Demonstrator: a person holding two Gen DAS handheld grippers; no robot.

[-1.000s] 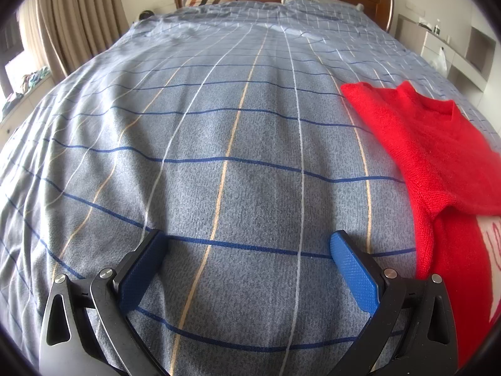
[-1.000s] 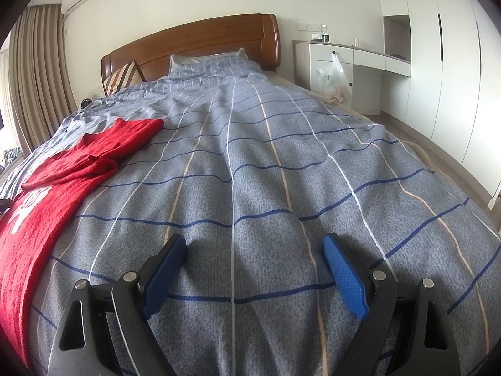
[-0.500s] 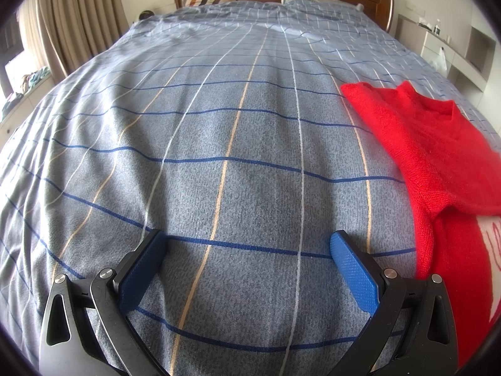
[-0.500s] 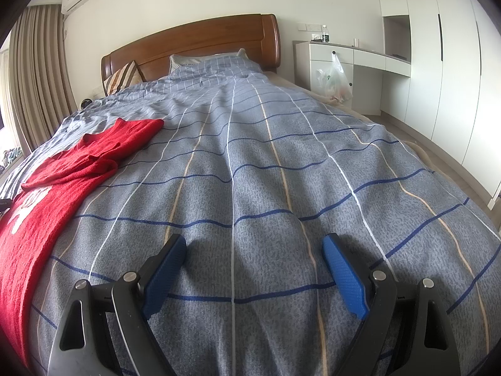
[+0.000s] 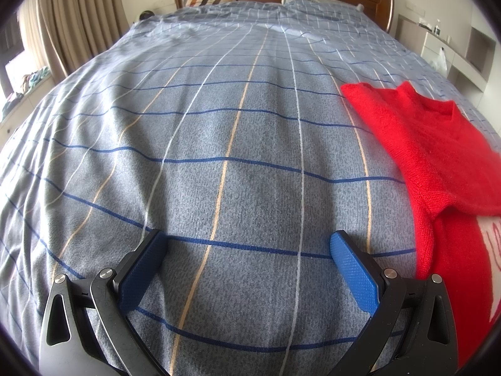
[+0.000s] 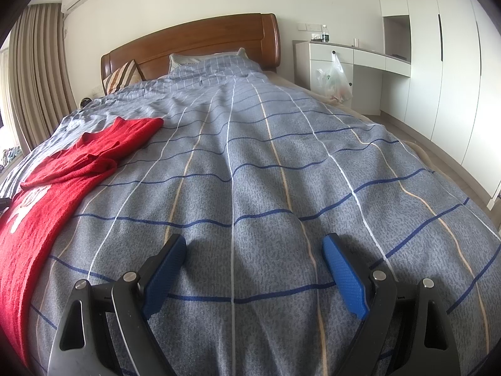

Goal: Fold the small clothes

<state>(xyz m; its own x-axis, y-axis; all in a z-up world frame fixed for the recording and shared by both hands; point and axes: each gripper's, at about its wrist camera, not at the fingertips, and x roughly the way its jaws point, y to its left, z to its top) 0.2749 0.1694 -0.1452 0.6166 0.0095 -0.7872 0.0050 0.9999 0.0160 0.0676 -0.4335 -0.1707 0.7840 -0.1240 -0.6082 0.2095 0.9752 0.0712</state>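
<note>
A red knitted sweater [image 5: 438, 163] with white lettering lies spread on the bed, at the right edge of the left wrist view. It also shows at the left of the right wrist view [image 6: 72, 169], one sleeve folded across its chest. My left gripper [image 5: 247, 244] is open and empty, low over the bedcover just left of the sweater's side edge. My right gripper [image 6: 253, 247] is open and empty, low over the bedcover to the right of the sweater.
The bed has a grey-blue checked cover [image 6: 281, 172], pillows and a wooden headboard [image 6: 194, 47] at the far end. Curtains [image 5: 75, 22] hang on the left. A white desk [image 6: 344, 62] with a hanging plastic bag and tall wardrobes [image 6: 454, 62] stand on the right.
</note>
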